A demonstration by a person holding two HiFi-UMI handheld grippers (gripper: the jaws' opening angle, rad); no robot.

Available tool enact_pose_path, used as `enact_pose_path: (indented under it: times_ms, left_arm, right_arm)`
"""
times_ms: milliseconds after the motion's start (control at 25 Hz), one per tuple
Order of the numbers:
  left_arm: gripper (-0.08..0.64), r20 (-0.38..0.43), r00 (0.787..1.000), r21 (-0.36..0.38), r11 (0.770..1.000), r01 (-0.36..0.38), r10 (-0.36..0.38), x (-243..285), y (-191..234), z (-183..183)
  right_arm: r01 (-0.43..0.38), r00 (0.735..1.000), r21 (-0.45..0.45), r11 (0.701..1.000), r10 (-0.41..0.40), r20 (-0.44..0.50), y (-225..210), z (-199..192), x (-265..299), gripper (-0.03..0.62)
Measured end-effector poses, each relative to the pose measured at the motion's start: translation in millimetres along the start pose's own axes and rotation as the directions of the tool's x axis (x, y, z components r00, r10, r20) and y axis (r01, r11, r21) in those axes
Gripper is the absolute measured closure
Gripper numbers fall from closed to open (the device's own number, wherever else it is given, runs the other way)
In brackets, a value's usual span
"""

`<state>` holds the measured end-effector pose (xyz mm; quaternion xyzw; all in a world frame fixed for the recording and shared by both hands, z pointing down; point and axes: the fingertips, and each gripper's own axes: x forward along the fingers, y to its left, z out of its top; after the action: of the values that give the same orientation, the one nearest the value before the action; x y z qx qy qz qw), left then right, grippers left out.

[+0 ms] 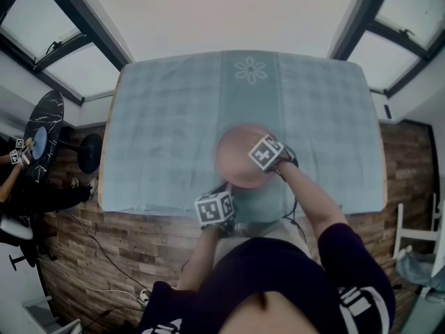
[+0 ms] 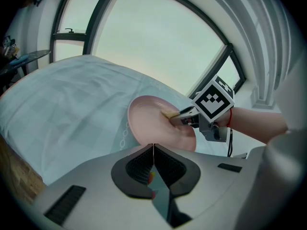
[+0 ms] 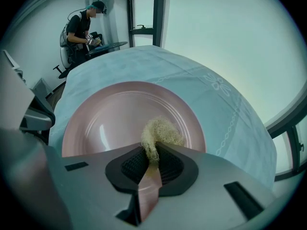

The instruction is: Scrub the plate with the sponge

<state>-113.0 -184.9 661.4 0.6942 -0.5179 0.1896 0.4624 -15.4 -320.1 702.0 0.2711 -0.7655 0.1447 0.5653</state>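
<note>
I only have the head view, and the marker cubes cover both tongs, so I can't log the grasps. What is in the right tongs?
Observer: The right tongs are shut on a pale, fibrous sponge.
Operator: Is it touching the plate?
Observer: Yes. The right gripper view shows it lying against the plate, on the pink inner face near the rim.
Operator: And the left tongs?
Observer: The left tongs are shut on the plate's near rim.
</note>
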Motion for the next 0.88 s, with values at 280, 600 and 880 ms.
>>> enact_pose_path:
  times_ms: [280, 600, 880]
  left_arm:
    - [0.548, 0.002, 1.000, -0.003, 1.000, 0.003, -0.003, 3, 1, 1]
    - [0.548, 0.000, 1.000, 0.000, 1.000, 0.010, -0.010, 3, -2, 1]
    - [0.548, -0.001, 1.000, -0.002, 1.000, 0.014, -0.014, 2, 0, -1]
  right_arm:
    - [-0.010, 1.000, -0.011, 1.000, 0.010, 0.025, 9, 13, 4, 0.555]
    - [-0.066, 0.998, -0.052, 0.996, 0.067, 0.016, 36, 15, 4, 0.555]
    - [-0.072, 0.997, -0.080, 0.994, 0.072, 0.000, 48, 10, 2, 0.555]
